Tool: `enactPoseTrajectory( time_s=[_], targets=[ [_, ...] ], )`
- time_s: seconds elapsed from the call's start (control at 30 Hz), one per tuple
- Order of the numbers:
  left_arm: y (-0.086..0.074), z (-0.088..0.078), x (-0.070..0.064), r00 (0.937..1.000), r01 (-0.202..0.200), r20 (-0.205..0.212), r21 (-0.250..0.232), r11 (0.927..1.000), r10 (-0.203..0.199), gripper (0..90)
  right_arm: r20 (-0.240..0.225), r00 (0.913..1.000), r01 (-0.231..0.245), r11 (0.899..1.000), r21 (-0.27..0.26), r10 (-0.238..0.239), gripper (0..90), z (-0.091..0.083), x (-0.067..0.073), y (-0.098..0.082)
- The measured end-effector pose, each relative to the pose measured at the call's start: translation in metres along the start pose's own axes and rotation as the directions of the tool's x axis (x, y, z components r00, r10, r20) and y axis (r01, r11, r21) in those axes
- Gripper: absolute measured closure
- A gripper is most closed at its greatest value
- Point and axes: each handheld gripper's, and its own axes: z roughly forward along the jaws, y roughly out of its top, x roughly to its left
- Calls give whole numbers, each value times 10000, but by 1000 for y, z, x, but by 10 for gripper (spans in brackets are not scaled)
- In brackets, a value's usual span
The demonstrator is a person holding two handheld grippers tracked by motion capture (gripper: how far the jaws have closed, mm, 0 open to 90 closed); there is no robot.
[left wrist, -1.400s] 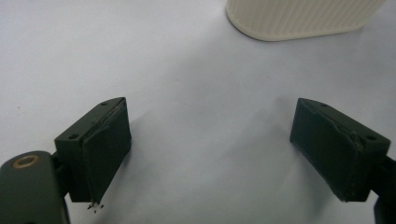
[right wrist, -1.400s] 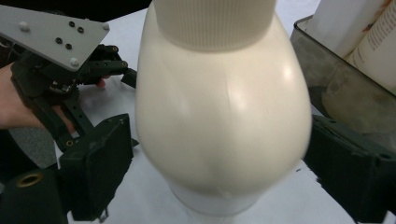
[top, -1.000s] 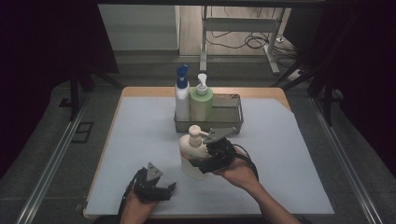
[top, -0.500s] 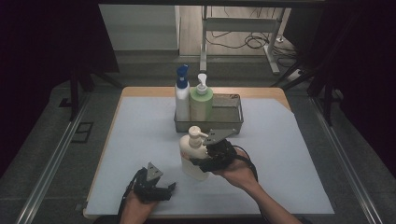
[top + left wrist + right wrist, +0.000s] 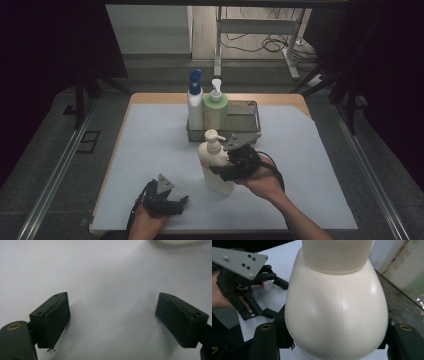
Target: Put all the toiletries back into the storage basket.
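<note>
A cream pump bottle (image 5: 216, 167) stands upright on the white mat, in front of the tray. My right gripper (image 5: 222, 168) reaches in from the right and is shut on its body. Its jaws have just been closing with the bottle between them. In the right gripper view the bottle's rounded shoulder (image 5: 337, 305) bulges between the two black jaws. My left gripper (image 5: 178, 204) rests near the front left of the mat, open, with bare mat between its pads (image 5: 112, 322). It also appears at the left of the right gripper view as the left gripper (image 5: 277, 298).
A metal tray (image 5: 245, 122) at the back centre holds a white spray bottle with a blue cap (image 5: 195, 102) and a green pump bottle (image 5: 215, 111). The white mat (image 5: 145, 145) covers the wooden table; dark floor and rails surround it.
The right gripper's jaws have drawn in onto the cream bottle, which has shifted slightly to the right with the hand. The left gripper has kept still.
</note>
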Motion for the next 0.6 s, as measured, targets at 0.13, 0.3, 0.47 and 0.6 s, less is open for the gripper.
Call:
enactPoseTrajectory(
  time_s=[0.13,0.3,0.47,0.6],
  targets=[
    [0,0,0,10000,-1,1,-3,10000,1,123,116,9999,-66,10000,-5,66,367,-10,-5,2],
    [0,0,0,10000,-3,2,-2,10000,3,123,325,9994,-155,9999,42,154,368,-21,-12,4],
    [0,0,0,10000,-3,-3,-2,10000,3,123,530,9980,-349,9994,48,346,369,-31,-21,7],
    [0,0,0,10000,-4,-1,-1,10000,4,123,751,9962,-445,9990,73,438,369,-40,-29,10]
  ],
)
